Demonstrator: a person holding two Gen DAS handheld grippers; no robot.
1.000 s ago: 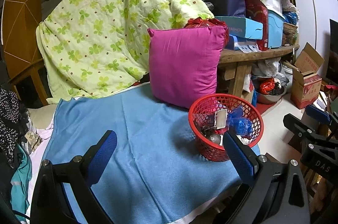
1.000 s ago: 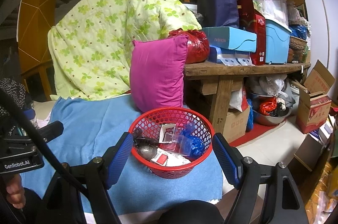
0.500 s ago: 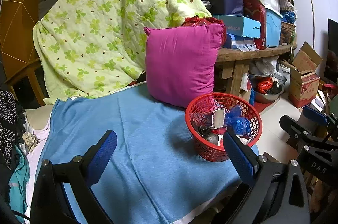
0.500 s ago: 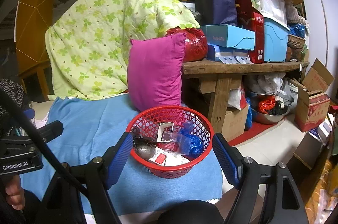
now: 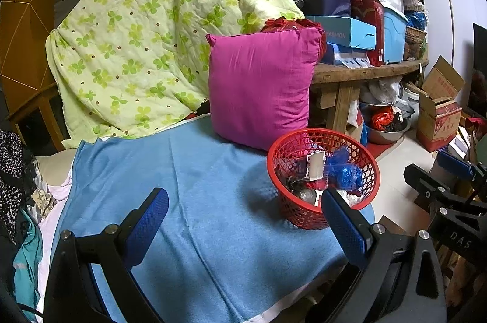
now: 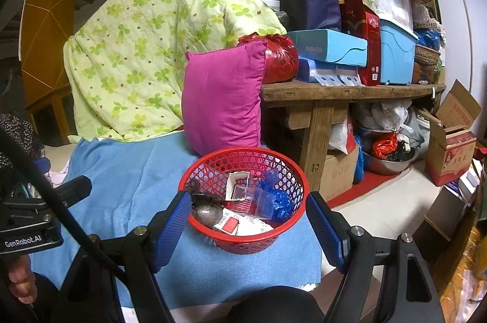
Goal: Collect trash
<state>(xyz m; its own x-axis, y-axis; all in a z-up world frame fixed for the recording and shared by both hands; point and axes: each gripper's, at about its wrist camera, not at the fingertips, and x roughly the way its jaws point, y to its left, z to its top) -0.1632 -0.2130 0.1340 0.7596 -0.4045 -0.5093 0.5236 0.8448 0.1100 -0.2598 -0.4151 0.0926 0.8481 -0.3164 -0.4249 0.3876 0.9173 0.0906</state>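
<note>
Looks pretty much done. Trash all piled in the red basket, lower centre of the right view, on the blue cloth. No loose bits visible on the cloth. Left gripper and right gripper both spread wide, holding nothing.

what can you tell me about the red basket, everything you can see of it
The red basket is round, of what looks like plastic lattice, with a solid rim, wider at the top. It stands upright on the blue cloth near its edge, just in front of the magenta pillow. It holds trash: blue plastic wrap, a white carton piece, a greyish ball. Neither gripper touches it.
</note>
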